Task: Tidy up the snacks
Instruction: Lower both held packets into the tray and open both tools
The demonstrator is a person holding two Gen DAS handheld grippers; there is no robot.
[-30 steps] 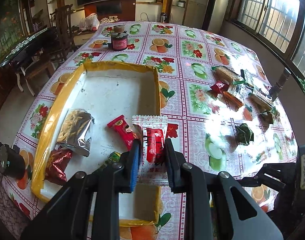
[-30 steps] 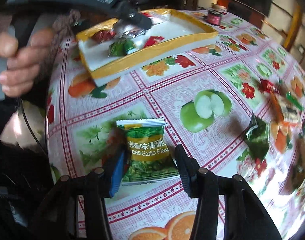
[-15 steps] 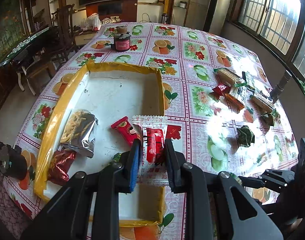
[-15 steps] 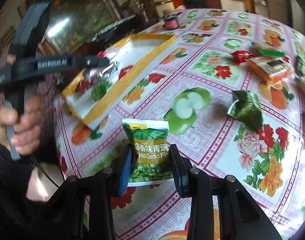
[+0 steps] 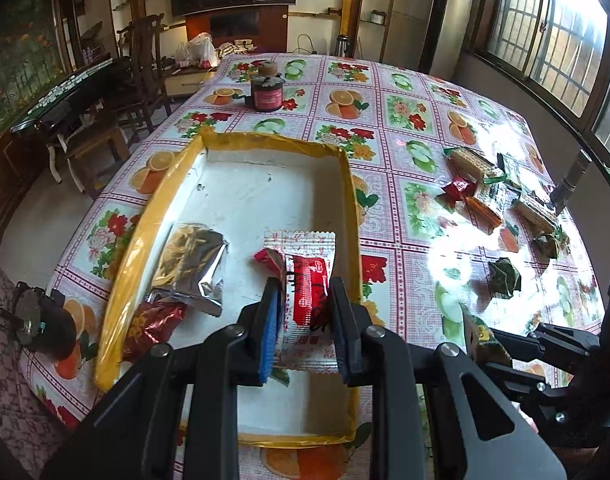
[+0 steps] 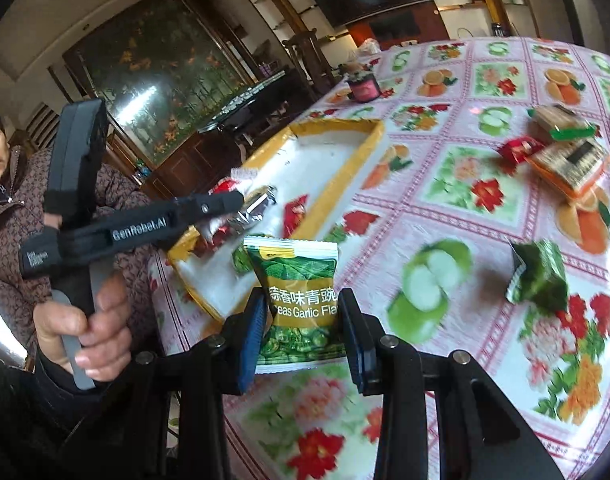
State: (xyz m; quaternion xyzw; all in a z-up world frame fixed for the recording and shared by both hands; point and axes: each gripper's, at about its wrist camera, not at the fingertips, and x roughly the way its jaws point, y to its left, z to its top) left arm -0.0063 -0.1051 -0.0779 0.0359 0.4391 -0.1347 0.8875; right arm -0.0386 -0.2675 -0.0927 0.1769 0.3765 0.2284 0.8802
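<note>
My left gripper [image 5: 305,312] is shut on a red and white snack packet [image 5: 308,296] and holds it above the near right part of the yellow-rimmed white tray [image 5: 273,142]. In the tray lie a silver packet [image 5: 193,264], a dark red packet [image 5: 153,326] and a small red packet [image 5: 267,258]. My right gripper [image 6: 301,332] is shut on a green garlic pea packet [image 6: 299,300], lifted off the table to the right of the tray [image 6: 337,126]. The right gripper also shows at the lower right of the left wrist view.
Several loose snacks lie on the flowered tablecloth at the right: biscuit packs [image 5: 471,162], a red packet [image 5: 457,190], green packets [image 5: 505,278] [image 6: 539,276]. A dark jar [image 5: 267,94] stands beyond the tray. Chairs stand off the table's left edge.
My right gripper closed on the green pea packet and lifted it off the table toward the tray. My left gripper moved its packet a little farther over the tray.
</note>
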